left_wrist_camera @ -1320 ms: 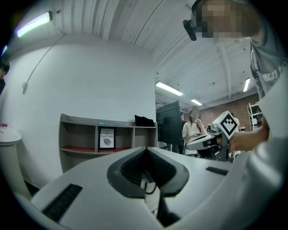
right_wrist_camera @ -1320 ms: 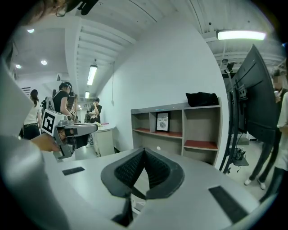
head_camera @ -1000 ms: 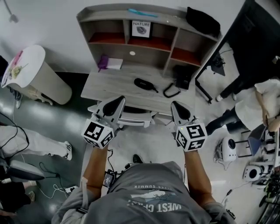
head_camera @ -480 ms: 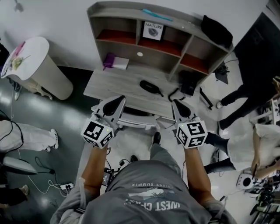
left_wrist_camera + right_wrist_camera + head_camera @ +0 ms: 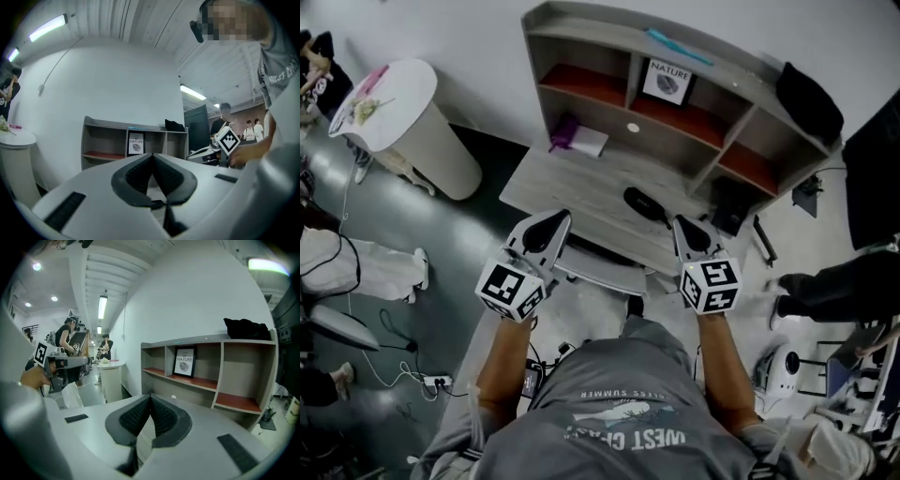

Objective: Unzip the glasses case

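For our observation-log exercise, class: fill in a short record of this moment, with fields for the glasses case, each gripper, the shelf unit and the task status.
glasses case: black, lying on the desk, untouched, nearer the right gripper
zip: too small to tell
left gripper: fingers shut, nothing between them
right gripper: fingers shut, nothing between them
shelf unit: framed NATURE print in a middle compartment, black bag on top
task status: unzipping not yet begun

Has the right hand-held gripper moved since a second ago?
Yes. In the head view the right hand-held gripper has come forward, nearer the black glasses case on the desk, without reaching it.
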{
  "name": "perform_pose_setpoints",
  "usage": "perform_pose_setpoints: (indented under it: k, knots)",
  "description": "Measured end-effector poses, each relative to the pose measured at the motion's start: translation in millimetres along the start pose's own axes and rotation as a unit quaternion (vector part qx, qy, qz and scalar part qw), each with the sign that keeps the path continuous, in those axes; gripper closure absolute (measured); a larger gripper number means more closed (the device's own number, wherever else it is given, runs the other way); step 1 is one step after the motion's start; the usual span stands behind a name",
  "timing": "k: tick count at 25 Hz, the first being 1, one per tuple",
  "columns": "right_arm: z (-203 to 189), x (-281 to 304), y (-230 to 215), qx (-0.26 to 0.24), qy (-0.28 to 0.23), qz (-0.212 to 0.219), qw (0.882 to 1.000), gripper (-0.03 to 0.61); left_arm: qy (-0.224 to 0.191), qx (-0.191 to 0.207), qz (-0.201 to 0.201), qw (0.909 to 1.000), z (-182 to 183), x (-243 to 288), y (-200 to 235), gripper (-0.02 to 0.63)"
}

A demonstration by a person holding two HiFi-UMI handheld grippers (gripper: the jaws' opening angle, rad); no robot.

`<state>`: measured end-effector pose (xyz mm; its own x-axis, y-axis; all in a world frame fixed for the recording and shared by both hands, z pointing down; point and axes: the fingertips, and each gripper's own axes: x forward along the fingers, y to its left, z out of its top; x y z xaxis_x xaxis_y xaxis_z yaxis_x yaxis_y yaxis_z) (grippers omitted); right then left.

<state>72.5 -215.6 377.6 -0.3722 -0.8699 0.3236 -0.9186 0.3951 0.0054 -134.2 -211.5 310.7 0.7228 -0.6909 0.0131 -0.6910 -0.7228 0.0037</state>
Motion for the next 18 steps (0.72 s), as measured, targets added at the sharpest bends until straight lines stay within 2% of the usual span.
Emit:
perform_pose_setpoints:
  k: [10,18]
  knots:
    - [-45,72,-53,-0.014,0.034,0.030,0.999,0.566,0.041,-0.021,0.036,0.9983,-32,42,15,0.614]
    - [-100,132,-73,-0.060,0.068,0.059,0.994,0.565,0.081,-0.045,0.054,0.9942,-72,63,24,0.614]
